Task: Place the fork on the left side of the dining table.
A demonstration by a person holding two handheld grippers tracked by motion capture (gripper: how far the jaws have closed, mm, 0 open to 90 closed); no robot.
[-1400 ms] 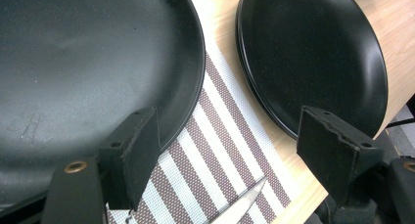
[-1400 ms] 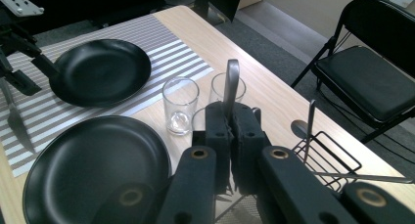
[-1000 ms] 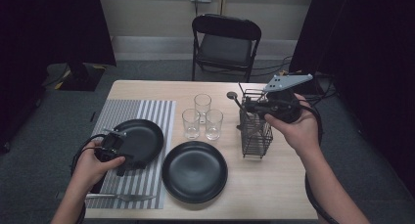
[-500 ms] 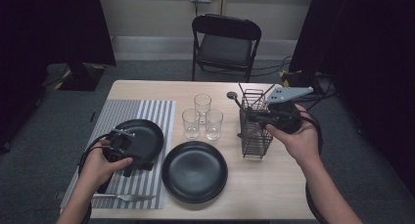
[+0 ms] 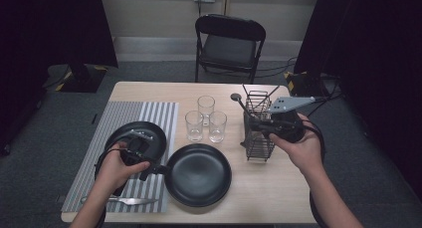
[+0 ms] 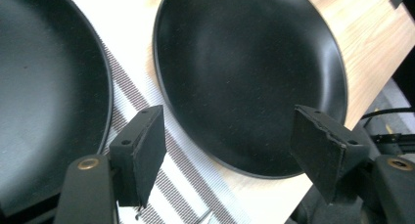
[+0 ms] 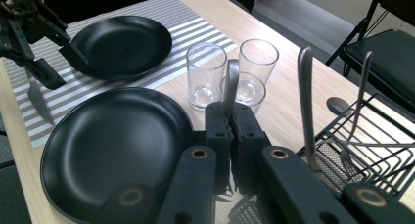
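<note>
Black plate [image 5: 199, 174] sits on bare wood at the table's [image 5: 278, 188] near edge, centre, its left rim just at the striped placemat [image 5: 164, 113]. L gripper [image 5: 155, 169] hovers right by that rim; in the left gripper view [image 6: 227, 145] its jaws stand spread w/ the plate's edge showing between them, pads not pressing on anything. They've just been easing inward a bit, nothing pinched. A 2nd black plate [image 5: 149, 133] lies on the mat, just beside the first. A knife [image 5: 130, 201] rests at the mat's near end.

R gripper [image 5: 256, 122] is over at the wire cutlery rack [image 5: 259, 143], right side of the table. Right gripper view [image 7: 230, 116]: jaws pressed together on a thin metal utensil handle [image 7: 231, 82] that sticks up between the pads. More utensils [image 7: 306, 92] stand in the rack beside it. Three clear glasses [image 5: 205, 119] cluster mid-table, between the plates & the rack.
</note>
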